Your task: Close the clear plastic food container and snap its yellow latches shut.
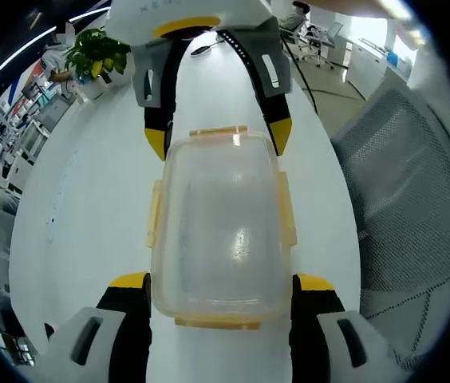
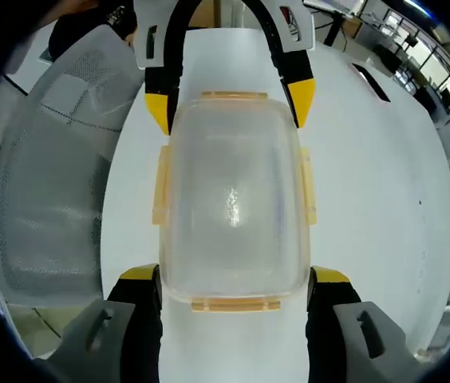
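A clear plastic food container (image 1: 221,231) lies on the white table (image 1: 89,199) with its lid on. Yellow latches (image 1: 155,214) stick out from the lid's long sides, and one more sits at each short end. My left gripper (image 1: 222,281) is open, its yellow-tipped jaws close against the two corners of the near end. My right gripper (image 1: 218,140) comes in from the opposite side and straddles the far end. In the right gripper view the container (image 2: 233,199) sits the same way: the right gripper (image 2: 234,275) is open around its near end, the left gripper (image 2: 229,108) around the far end.
A grey mesh chair (image 1: 404,207) stands right beside the table's edge and also appears as the chair (image 2: 49,183) at left. A potted plant (image 1: 97,52) stands at the table's far end. A black cable (image 1: 298,68) runs across the table. Office desks lie beyond.
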The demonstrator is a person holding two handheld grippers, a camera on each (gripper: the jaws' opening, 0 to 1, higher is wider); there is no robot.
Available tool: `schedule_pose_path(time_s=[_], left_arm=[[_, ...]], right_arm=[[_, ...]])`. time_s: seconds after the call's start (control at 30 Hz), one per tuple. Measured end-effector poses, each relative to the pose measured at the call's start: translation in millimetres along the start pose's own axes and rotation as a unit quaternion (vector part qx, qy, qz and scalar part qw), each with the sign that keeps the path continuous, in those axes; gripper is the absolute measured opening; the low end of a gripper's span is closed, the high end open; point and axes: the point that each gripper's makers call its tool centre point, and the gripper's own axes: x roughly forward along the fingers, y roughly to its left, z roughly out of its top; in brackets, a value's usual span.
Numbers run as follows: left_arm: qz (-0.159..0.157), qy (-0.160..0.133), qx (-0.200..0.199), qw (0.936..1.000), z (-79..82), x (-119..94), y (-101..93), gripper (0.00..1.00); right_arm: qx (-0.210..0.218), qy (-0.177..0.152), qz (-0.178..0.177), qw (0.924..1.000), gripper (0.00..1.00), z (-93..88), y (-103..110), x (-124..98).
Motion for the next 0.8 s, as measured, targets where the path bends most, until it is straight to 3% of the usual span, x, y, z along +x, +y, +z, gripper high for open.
schedule_pose_path(time_s=[0.17,0.5,0.8], left_arm=[[0.006,-0.022,-0.006,0.9997,-1.4,-1,-0.5,0.66],[0.003,-0.017,0.010,0.9998,0.9,1,2.1,0.66],[0.003,-0.019,0.015,0.9997,-1.0,2,18.1,0.67]], right_arm=[[-0.001,0.008,-0.002,1.0000,0.70,2.2,0,1],[0.003,0.007,-0.003,1.0000,0.70,1.6,-2,0],[0.007,0.003,-0.006,1.0000,0.70,3.5,-17,1]])
